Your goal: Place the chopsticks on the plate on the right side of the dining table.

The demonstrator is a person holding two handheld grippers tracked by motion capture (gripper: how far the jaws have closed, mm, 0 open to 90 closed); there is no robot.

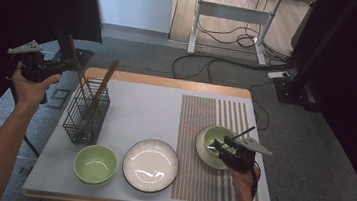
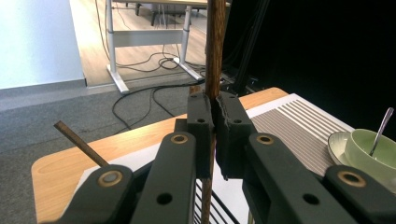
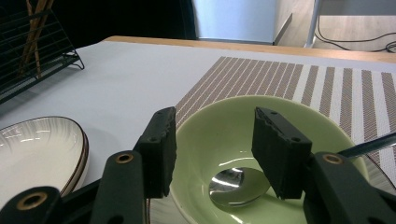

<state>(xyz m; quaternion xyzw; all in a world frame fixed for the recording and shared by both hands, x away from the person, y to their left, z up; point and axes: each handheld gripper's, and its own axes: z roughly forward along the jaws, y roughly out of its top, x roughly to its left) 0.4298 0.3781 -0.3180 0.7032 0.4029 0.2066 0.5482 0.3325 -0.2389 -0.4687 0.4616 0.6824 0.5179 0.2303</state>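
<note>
Pinching chopstick (image 2: pixel 215 56) upright between left tongs (image 2: pixel 215 133)

The desk (image 1: pixel 135 106) has a pale grey top with a light wooden edge, and it stands on a grey carpet floor (image 1: pixel 311 159). On its right half lies a striped placemat (image 1: pixel 200 118) with brown and white lines. On this placemat is a saucer (image 1: pixel 202 153), and a green bowl (image 1: pixel 215 134) with a spoon (image 1: pixel 243 133) inside sits on the saucer. On the bare grey part, at the left, stands a black wire basket (image 1: pixel 82 115) with dark wooden chopsticks (image 1: pixel 97 97) in it. Near the front edge there is a second green bowl (image 1: pixel 95 164), and just beside it, to the right, a white plate (image 1: pixel 150 165) with a dark rim.
</note>
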